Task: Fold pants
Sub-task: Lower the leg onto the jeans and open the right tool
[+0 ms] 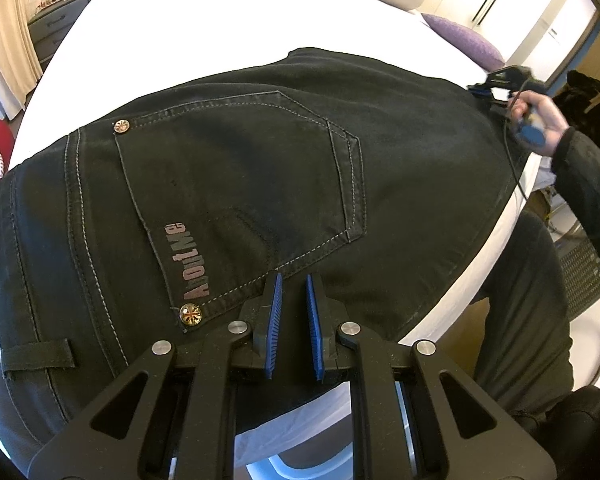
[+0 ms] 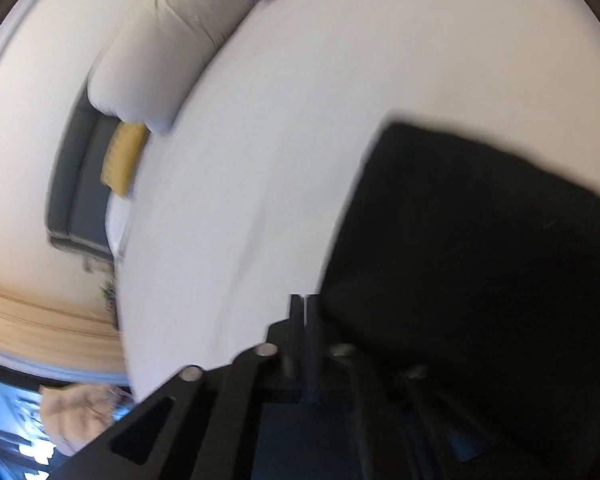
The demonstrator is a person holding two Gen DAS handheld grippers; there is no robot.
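Hovering with its blue pads slightly parted and gripping nothing, the left gripper (image 1: 294, 300) is sitting above the back pocket of the black pants (image 1: 260, 168) lying folded on the white bed (image 1: 204, 20), while farther along the right gripper (image 2: 305, 304), apparently clenched empty, should be smoothing the far edge flat.

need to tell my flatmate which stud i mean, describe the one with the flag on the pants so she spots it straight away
On the white bed lie black pants, back pocket up. Beneath the "AboutMe" lettering, at the pocket corner nearest the left gripper, sits the stud. It shows a Union Jack; the stud at the other corner looks plain copper.
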